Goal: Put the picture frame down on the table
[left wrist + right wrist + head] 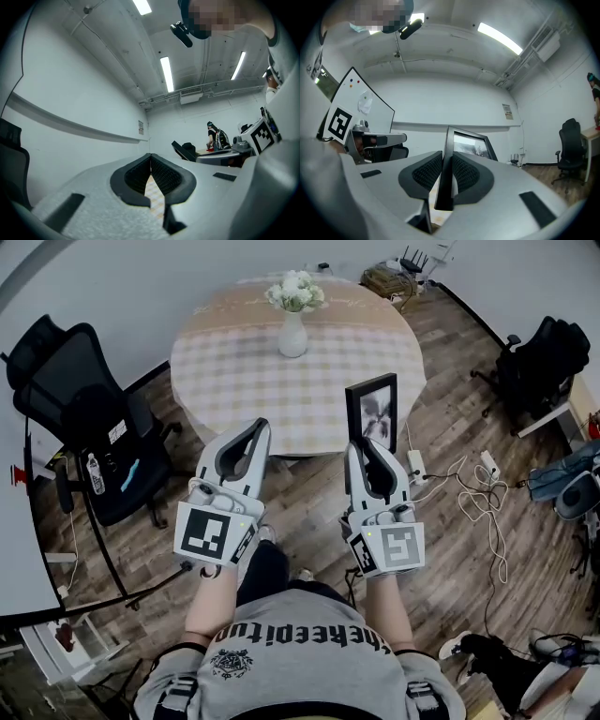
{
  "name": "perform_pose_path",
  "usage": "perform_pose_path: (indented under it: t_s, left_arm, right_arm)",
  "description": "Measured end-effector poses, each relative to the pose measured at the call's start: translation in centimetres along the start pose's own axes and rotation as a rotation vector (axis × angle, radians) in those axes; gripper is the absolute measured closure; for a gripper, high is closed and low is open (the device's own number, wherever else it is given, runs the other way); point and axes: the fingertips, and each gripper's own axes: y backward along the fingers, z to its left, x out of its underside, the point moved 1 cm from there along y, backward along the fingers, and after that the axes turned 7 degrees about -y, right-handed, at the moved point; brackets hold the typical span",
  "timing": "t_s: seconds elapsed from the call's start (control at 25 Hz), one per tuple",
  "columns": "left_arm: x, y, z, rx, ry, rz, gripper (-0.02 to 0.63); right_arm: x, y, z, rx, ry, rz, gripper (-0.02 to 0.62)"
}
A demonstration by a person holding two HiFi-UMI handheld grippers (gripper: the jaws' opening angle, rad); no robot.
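My right gripper (361, 444) is clamped on the frame (373, 411). Both pads press its thin black side edge (446, 159), jaws narrow around it. Frame stands upright, picture facing me, at the table's (234, 381) near-right edge. Can't tell if its bottom touches the checked cloth.

My left gripper (260, 426) holds nothing. In its own view the jaws (150, 161) meet at the tips, with only cloth showing through the gap behind them. It hovers at the near edge, left of the frame. Vase (292, 334) with flowers (295, 292) sits mid-table toward the far edge.
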Motion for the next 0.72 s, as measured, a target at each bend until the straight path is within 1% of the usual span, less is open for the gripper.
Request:
perform_pose_path:
  t_s: [0.12, 0.28, 0.52, 0.72]
  left_arm:
    - [0.5, -0.7, 0.7, 0.009, -0.002, -0.008, 0.591]
    - [1.4, -2.7, 3.1, 0.028, 0.006, -0.007, 0.591]
    - [2.6, -2.6, 4.0, 0.052, 0.008, -0.022, 0.591]
    - [3.5, -4.2, 6.4, 0.087, 0.011, -0.028, 0.591]
  right_arm:
    - [0.4, -0.8, -0.3, 0.012, 0.001, -0.006, 0.522]
    - [0.8, -3.7, -0.7, 0.035, 0.003, 0.002, 0.522]
    - [1.8, -4.2, -0.4, 0.066, 0.020, -0.004, 0.520]
    - [2.2, -6.4, -0.4, 0.105, 0.024, -0.005, 0.520]
